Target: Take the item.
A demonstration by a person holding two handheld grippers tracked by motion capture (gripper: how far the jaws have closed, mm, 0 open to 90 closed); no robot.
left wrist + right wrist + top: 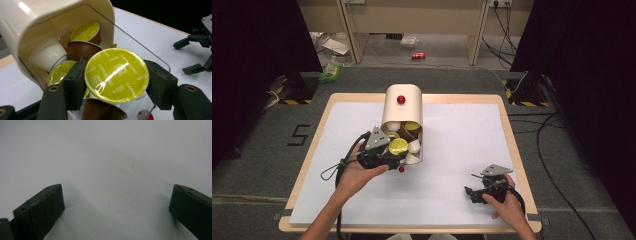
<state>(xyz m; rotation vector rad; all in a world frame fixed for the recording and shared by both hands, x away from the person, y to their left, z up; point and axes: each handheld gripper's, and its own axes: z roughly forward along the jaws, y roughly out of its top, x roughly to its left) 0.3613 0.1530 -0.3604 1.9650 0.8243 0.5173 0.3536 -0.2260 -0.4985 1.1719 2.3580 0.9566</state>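
Now left claw (pixel 115 82) around capsule (pixel 116 75)

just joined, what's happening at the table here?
A person is working with a hand-held gripper in each hand. The left hand-held gripper is shut on a capsule with a yellow-green cappuccino lid, at the mouth of a cream capsule dispenser lying on its side with more capsules inside. The right hand-held gripper sits open above the white table sheet, holding nothing.
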